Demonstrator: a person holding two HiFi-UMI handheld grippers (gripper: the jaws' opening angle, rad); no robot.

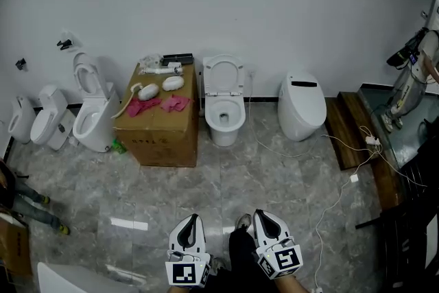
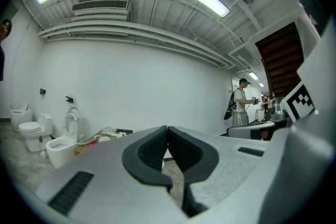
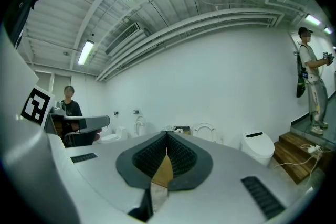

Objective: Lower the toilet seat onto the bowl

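A white toilet [image 1: 225,116] stands against the far wall in the head view, its seat and lid [image 1: 223,74] raised upright against the wall. The same raised seat [image 3: 205,131] shows small in the right gripper view. My left gripper [image 1: 192,222] and right gripper [image 1: 263,217] hang low at the bottom of the head view, far from the toilet, both shut with nothing between the jaws. In the left gripper view the left gripper [image 2: 167,128] has its jaws meeting at the tips; the right gripper [image 3: 167,135] in its own view does too.
A cardboard box [image 1: 159,127] with pink cloths and white parts stands left of the toilet. Further left are another open toilet [image 1: 94,114] and urinals [image 1: 48,116]. A closed smart toilet [image 1: 302,105] and wooden steps [image 1: 350,127] are right. Cables [image 1: 343,175] cross the floor. A person [image 3: 312,81] stands at the right.
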